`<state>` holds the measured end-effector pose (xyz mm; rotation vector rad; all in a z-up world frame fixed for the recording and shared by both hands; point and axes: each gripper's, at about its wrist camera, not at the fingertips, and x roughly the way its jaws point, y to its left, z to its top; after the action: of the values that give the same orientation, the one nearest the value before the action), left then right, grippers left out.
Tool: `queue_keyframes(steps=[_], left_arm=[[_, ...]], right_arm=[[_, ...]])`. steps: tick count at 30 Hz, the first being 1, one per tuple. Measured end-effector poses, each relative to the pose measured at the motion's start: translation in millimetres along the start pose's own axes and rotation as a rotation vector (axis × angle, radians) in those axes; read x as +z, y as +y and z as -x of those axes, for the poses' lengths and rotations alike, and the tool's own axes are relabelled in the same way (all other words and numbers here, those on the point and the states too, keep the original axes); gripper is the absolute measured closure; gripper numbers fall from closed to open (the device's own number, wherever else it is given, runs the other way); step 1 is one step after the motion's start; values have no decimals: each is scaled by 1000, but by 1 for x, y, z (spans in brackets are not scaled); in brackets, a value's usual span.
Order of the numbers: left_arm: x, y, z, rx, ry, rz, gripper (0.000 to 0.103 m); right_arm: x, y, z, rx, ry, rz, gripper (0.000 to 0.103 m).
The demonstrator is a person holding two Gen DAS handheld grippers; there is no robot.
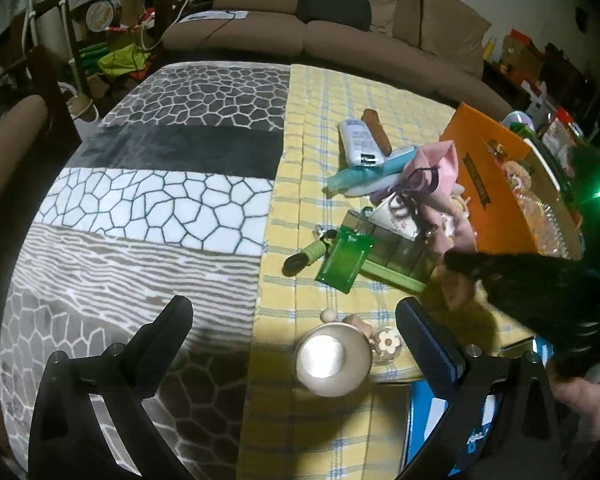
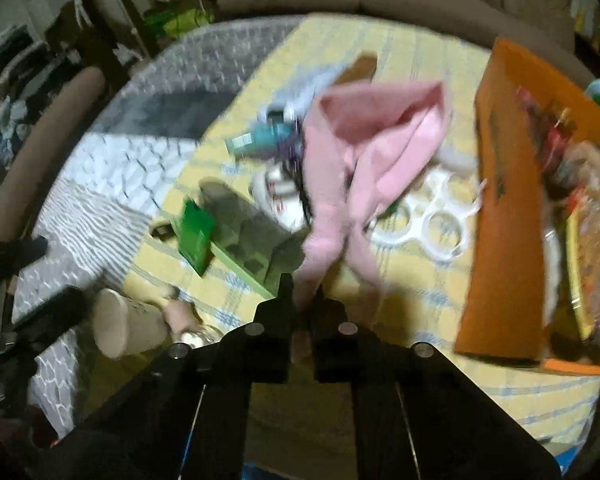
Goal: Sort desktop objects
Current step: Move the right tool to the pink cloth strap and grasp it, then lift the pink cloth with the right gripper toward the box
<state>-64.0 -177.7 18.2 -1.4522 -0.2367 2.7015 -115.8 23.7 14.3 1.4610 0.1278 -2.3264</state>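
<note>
My right gripper (image 2: 303, 288) is shut on the lower end of a pink cloth (image 2: 364, 140), which stretches away from the jaws over the clutter. In the left wrist view the same pink cloth (image 1: 436, 164) lies beside an orange box (image 1: 484, 152), and the right gripper (image 1: 454, 260) reaches in from the right as a dark blur. My left gripper (image 1: 294, 306) stands open above the yellow checked cloth (image 1: 320, 92) with nothing between its fingers. A beige cup (image 1: 332, 356) lies on its side just below them.
A white bottle (image 1: 360, 142), a teal tube (image 1: 364, 168), a green card (image 1: 342, 258) and a green tray (image 1: 396, 252) crowd the yellow cloth. White plastic rings (image 2: 432, 216) lie beside the orange box (image 2: 500, 200). A patterned blanket (image 1: 160, 200) covers the left half. A brown sofa (image 1: 260, 32) stands behind.
</note>
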Motion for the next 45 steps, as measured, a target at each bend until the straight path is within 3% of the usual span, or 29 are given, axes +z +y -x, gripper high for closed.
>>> queue_keyframes(steps=[6,9,13,17,21,22,24,25,29,31,33,34,35,39,42,45], left_arm=[[3,-6,16,-112,-61,-7,0],[1,-29,35,-231,-130,-86,0],[-6,-68,69,-399,-223,-180,0],[-13,-112,97,-417,-288,-287,0],[-10,-145,108,-303,-322,-333,0],[-4,-149,106,-313,-301,-312,3],[11,-151,102,-316,-250,-259,41],[22,-154,99,-300,-225,-243,44],[55,-172,97,-381,-187,-241,44],[71,-195,94,-413,-164,-291,43],[81,-215,90,-413,-152,-323,28],[86,-225,86,-398,-147,-336,11],[91,-233,83,-394,-147,-341,9],[106,-249,60,-389,-101,-327,9],[112,-254,45,-438,-60,-290,9],[117,-259,37,-400,-67,-306,9]], right_arm=[[22,2,95,82,-194,22,97],[33,6,143,118,-264,38,97],[44,9,189,205,-288,48,97],[45,9,221,270,-295,56,97],[39,16,253,276,-321,101,97],[38,18,262,261,-332,117,97],[37,18,277,230,-350,140,97],[39,13,286,210,-362,145,97],[52,-14,308,124,-386,137,97],[62,-36,316,65,-398,118,97],[72,-59,321,10,-407,97,97],[78,-73,322,-26,-413,85,97],[82,-85,322,-53,-416,74,97],[98,-132,316,-172,-427,35,97],[108,-156,304,-285,-418,48,97],[119,-169,288,-398,-400,73,97]])
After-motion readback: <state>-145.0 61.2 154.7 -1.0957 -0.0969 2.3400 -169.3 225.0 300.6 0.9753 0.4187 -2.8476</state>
